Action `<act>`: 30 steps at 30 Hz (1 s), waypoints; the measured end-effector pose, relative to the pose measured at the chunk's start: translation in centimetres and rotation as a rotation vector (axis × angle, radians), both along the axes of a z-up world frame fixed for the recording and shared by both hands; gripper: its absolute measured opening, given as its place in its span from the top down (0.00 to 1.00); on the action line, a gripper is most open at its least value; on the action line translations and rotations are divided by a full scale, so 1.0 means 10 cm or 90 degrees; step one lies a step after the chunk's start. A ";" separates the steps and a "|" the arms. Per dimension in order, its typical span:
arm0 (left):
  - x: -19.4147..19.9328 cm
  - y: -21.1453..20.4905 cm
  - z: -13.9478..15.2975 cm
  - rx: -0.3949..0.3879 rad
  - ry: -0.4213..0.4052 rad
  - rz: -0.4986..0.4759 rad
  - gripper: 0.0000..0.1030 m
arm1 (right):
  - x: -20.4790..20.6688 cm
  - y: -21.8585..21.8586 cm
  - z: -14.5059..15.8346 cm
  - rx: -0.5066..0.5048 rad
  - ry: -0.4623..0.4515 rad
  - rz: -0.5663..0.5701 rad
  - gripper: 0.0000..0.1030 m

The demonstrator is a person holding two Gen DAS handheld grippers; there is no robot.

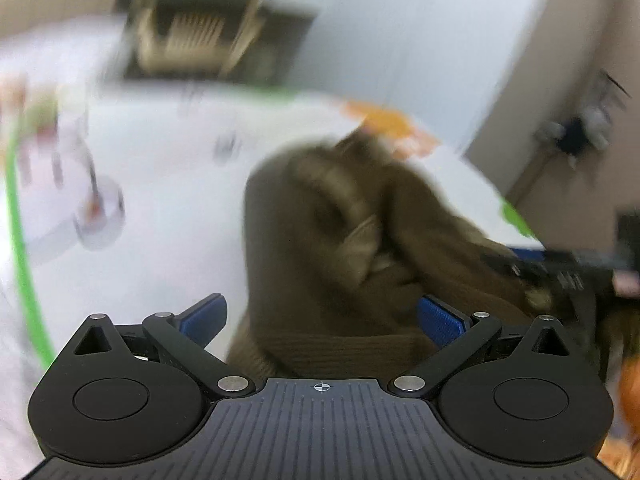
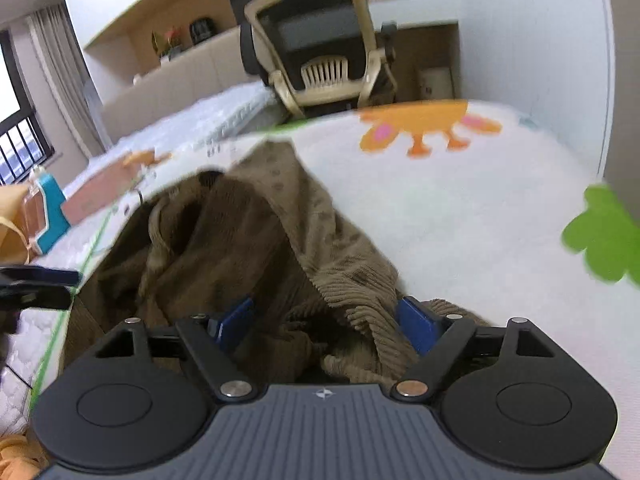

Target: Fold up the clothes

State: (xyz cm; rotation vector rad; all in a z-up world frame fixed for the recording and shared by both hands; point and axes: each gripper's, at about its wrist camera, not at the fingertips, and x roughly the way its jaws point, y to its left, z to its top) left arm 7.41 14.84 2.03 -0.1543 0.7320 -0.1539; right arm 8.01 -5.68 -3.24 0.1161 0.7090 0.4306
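A crumpled brown corduroy garment (image 2: pixel 240 240) lies in a heap on a white play mat (image 2: pixel 460 208). My right gripper (image 2: pixel 326 320) is open at the garment's near edge, and a ribbed fold of the cloth lies between its blue pads (image 2: pixel 416 320). In the blurred left wrist view the same garment (image 1: pixel 320 240) fills the middle. My left gripper (image 1: pixel 322 320) stands wide open against the garment's near side, with cloth reaching between its fingers. The other gripper shows as a dark shape at the right edge (image 1: pixel 560 276) of that view.
The mat has a green border (image 1: pixel 20 260), an orange animal print (image 2: pixel 420 124) and a green leaf print (image 2: pixel 600 236). Behind it stand an office chair (image 2: pixel 320 40) and a white mattress (image 2: pixel 180 128). A teal and pink object (image 2: pixel 48 208) and orange cloth (image 2: pixel 16 456) lie left.
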 end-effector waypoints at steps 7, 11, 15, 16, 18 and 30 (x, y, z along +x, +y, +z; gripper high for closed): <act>-0.43 -0.93 0.20 0.105 -0.081 -0.238 0.00 | -0.40 -0.09 0.35 -0.028 -0.073 0.066 0.21; -0.35 -1.27 -0.10 0.157 -0.026 -0.306 0.17 | -0.73 0.00 0.41 -0.054 -0.095 0.133 0.23; -0.26 -1.35 -0.42 0.198 0.033 -0.318 0.24 | -0.88 0.18 0.25 -0.050 -0.059 0.197 0.23; -0.27 -1.31 -0.43 0.190 0.030 -0.318 0.26 | -0.87 0.23 0.18 -0.059 -0.053 0.206 0.26; -0.31 -1.23 -0.40 0.173 0.023 -0.315 0.42 | -0.80 0.32 0.05 -0.079 -0.036 0.217 0.50; -0.14 0.22 0.32 0.274 -0.068 0.034 0.94 | -0.08 -0.26 0.63 -0.238 -0.237 -0.002 0.95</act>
